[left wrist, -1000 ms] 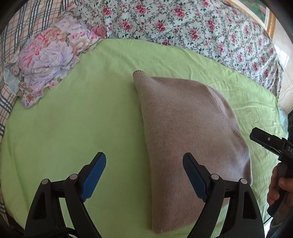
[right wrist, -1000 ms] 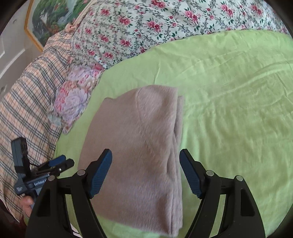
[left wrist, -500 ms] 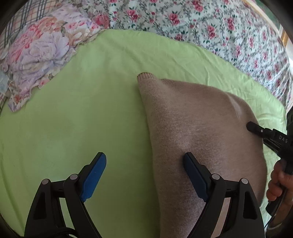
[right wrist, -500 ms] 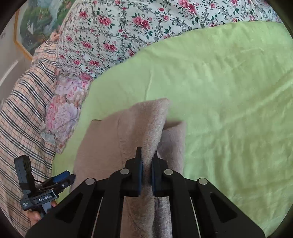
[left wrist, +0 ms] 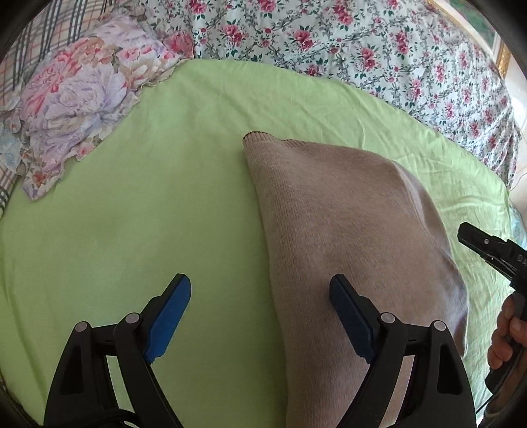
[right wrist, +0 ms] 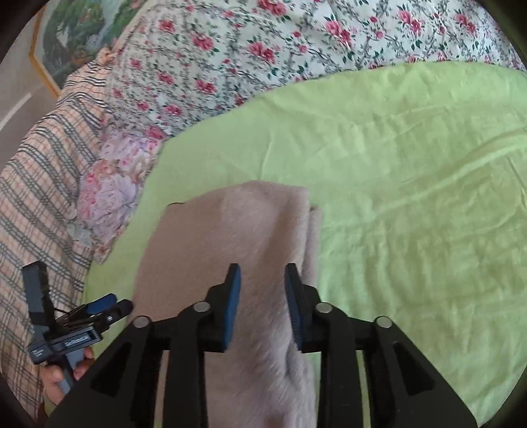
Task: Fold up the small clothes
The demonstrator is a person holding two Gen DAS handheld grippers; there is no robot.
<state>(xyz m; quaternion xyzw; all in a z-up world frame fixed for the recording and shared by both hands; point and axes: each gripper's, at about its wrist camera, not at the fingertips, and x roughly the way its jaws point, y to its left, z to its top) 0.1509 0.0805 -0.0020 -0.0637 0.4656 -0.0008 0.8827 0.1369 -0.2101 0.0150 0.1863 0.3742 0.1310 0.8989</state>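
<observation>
Left gripper (right wrist: 108,304) label lettering too blurred to read.

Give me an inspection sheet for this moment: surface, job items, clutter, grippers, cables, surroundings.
Surface: green sheet, lightly wrinkled, over a bed.
Job's things: one beige knit garment, folded, lying flat on the sheet.
Clutter: floral cushion at the sheet's edge, apart from the garment.
Grippers: left gripper open, one pad over the garment and one over bare sheet. Right gripper above the garment, jaws opening, pads not pressing the fabric.
Cables: thin black cable below the hand at the right edge.
Surroundings: floral quilt, plaid blanket, framed picture.
</observation>
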